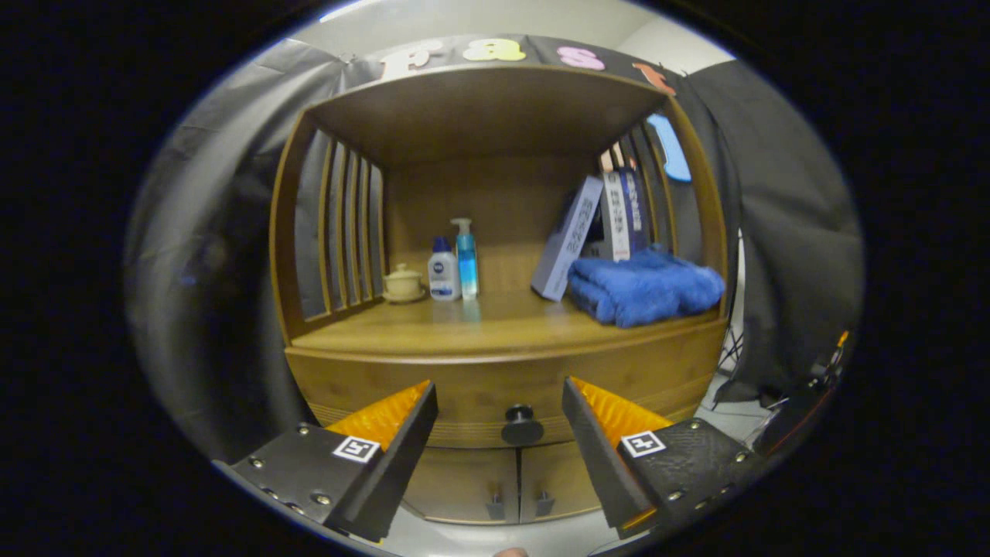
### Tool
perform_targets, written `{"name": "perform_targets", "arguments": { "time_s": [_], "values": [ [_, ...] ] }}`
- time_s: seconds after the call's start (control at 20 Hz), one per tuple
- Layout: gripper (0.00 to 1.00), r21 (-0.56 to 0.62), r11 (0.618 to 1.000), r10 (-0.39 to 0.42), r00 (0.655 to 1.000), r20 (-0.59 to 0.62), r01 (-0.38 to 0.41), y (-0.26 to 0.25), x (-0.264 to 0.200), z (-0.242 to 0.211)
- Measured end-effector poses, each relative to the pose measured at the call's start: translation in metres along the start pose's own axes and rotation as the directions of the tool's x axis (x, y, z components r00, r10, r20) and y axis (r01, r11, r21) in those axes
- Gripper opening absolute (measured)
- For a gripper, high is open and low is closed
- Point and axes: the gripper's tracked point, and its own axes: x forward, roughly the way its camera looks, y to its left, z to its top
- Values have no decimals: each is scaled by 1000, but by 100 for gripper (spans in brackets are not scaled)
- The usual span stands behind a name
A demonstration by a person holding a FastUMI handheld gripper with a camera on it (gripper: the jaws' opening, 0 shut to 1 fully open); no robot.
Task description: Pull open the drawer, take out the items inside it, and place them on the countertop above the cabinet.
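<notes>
In the gripper view, the gripper (500,402) has its fingers spread wide and holds nothing. The drawer (495,394) is closed, its round knob (522,425) just ahead between the fingers. On the countertop (479,329) above stand a lidded cup (403,283), two bottles (455,268), leaning books (599,224) and a folded blue towel (646,286).

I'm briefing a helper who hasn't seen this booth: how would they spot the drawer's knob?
Start at the wooden cabinet with the open shelf. Below the countertop runs the closed drawer front, and the round dark knob sits at its middle, ahead of the open gripper, between its fingers. Unlike the two small door handles below, it is single and round.
</notes>
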Motion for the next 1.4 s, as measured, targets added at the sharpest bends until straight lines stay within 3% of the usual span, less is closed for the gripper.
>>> {"name": "perform_targets", "arguments": {
  "time_s": [0.15,0.35,0.45,0.65,0.8,1.0,1.1,1.4],
  "values": [
    [98,-60,998,-12,999,-41,9,-16,31,-25],
    [61,-20,1000,-14,994,-105,12,-20,63,-51],
    [46,20,1000,-19,997,-79,21,-19,64,-52],
    [45,56,998,0,999,-48,3,-19,60,-50],
    [45,7,999,53,997,-48,-53,-17,61,-51],
    [32,-6,999,46,996,-70,-46,-17,55,-52],
    [32,-11,998,65,995,-73,-66,-19,38,-55],
    [32,25,1000,9,995,-103,-6,-27,-26,-61]
  ]
}}
